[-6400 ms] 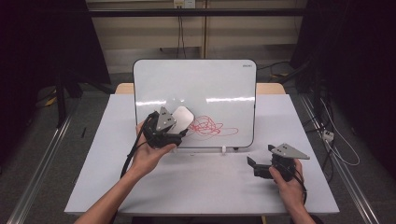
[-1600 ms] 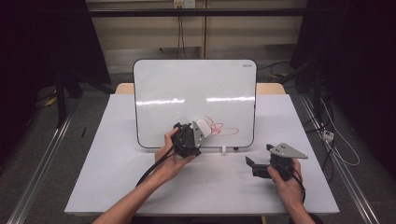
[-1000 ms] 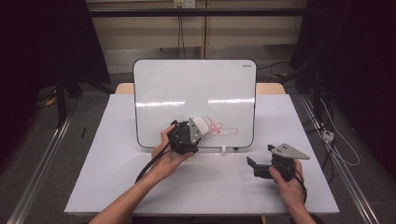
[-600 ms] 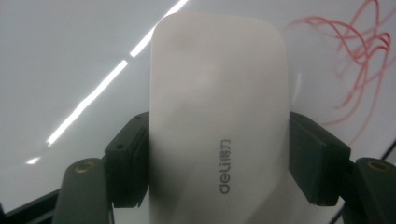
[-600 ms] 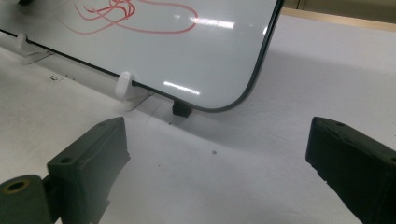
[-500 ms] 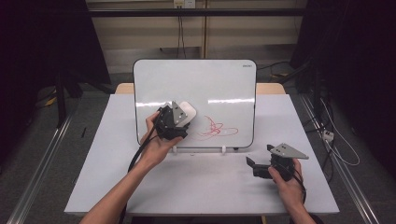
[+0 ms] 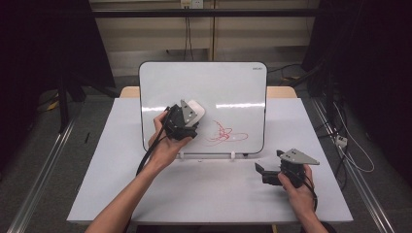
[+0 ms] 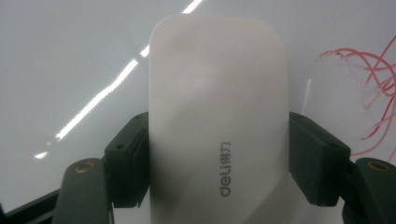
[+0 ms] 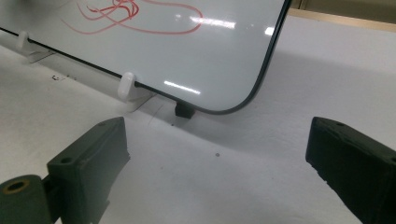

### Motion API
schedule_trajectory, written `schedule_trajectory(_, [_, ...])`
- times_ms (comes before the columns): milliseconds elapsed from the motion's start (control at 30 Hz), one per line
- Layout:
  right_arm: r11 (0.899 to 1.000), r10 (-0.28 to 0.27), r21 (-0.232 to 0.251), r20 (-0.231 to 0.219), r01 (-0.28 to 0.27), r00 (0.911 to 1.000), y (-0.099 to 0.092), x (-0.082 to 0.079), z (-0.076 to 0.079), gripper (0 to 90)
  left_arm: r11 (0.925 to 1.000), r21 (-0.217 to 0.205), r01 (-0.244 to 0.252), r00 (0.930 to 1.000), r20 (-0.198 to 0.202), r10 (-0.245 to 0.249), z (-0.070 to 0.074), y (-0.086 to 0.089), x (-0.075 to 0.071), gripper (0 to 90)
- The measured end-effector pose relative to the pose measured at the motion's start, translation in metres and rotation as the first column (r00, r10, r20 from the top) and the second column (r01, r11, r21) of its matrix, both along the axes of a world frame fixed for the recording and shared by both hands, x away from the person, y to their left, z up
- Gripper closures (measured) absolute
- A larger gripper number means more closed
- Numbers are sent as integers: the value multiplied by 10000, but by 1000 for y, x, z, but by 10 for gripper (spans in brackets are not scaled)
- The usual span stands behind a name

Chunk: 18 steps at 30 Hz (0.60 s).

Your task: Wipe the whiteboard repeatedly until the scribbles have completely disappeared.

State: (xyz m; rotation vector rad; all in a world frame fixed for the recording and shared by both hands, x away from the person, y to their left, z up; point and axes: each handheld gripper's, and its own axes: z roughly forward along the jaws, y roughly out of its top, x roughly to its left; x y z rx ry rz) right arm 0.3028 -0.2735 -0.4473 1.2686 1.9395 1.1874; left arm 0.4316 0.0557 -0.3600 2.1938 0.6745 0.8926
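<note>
A smooth white Deli whiteboard eraser [image 8: 217, 126] with grey lettering sits clamped in the left gripper [image 7: 187, 119], raised against the whiteboard [image 7: 233, 87] left of the red scribble [image 7: 224, 134]. The right gripper [image 7: 272, 171] rests spread apart and holding nothing near the tabletop's [image 7: 204, 194] front right corner.

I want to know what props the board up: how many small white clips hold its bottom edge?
2 show: one clip under the whiteboard's lower left, one clip nearer the lower right. Others may be hidden.

Eraser [image 8: 217, 126] smooth matt white plastic; whiteboard [image 7: 228, 87] glossy, reflecting light streaks; table [image 7: 218, 194] matt white; gripper pads [image 9: 95, 151] matt black, slightly rough.
</note>
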Motion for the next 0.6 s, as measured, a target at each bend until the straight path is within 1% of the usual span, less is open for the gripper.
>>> schedule_trajectory(67, [10000, 0, -6, 25, 0, 10000, 0, 0, 0, 58, 10000, 17, 11, 10000, 5, -11, -1, -1, -1, 302])
schedule_trajectory(100, [10000, -8, 16, 18, 8, 10000, 0, 0, 0, 58, 10000, -44, 50, 10000, 42, -50, -2, -4, -1, 302])
schedule_trajectory(133, [10000, -8, 16, 18, 8, 10000, 0, 0, 0, 58, 9999, 25, 127, 9999, -39, -127, -2, -6, -2, 302])
schedule_trajectory(167, [10000, -9, 18, 25, 9, 10000, 0, 0, 0, 58, 9999, 18, 170, 9999, 4, -170, -3, -10, -3, 302])
schedule_trajectory(200, [10000, -4, 17, 28, 4, 10000, 0, 0, 0, 58, 9996, 148, 244, 9997, 48, -244, -5, -14, -4, 302])
schedule_trajectory(233, [10000, -1, 15, 22, 1, 10000, 0, -1, 0, 58, 9989, 203, 422, 9991, 37, -423, -7, -22, -7, 302])
schedule_trajectory(267, [10000, 0, 17, 38, 0, 10000, 0, -1, 1, 58, 9986, 250, 459, 9989, 49, -460, -8, -27, -8, 302])
schedule_trajectory(300, [10000, 0, 17, 38, 0, 10000, 0, -1, 1, 58, 9986, 250, 459, 9989, 49, -460, -8, -27, -8, 302])
schedule_trajectory(333, [10000, -5, 21, 25, 5, 10000, -1, -1, 1, 58, 9981, 331, 520, 9986, 65, -522, -9, -30, -9, 301])
schedule_trajectory(400, [10000, -5, 23, 46, 5, 10000, -1, -1, 1, 58, 9972, 364, 647, 9979, 56, -650, -10, -40, -10, 301])
schedule_trajectory(433, [10000, -11, 34, 44, 11, 10000, -1, -1, 1, 58, 9972, 364, 647, 9979, 56, -650, -10, -40, -10, 301])
schedule_trajectory(467, [10000, -19, 41, 53, 19, 10000, -2, -1, 1, 58, 9962, 480, 733, 9973, 12, -735, -10, -42, -10, 301])
schedule_trajectory(500, [10000, -17, 46, 57, 16, 10000, -2, -2, 1, 58, 9954, 503, 810, 9967, 44, -813, -12, -48, -12, 301])
schedule_trajectory(567, [10000, -14, 50, 62, 13, 10000, -2, -1, 1, 58, 9951, 479, 867, 9962, 18, -869, -13, -51, -13, 301])
schedule_trajectory(600, [10000, -14, 50, 62, 13, 10000, -2, -1, 1, 58, 9944, 563, 897, 9960, 14, -899, -15, -54, -14, 301])
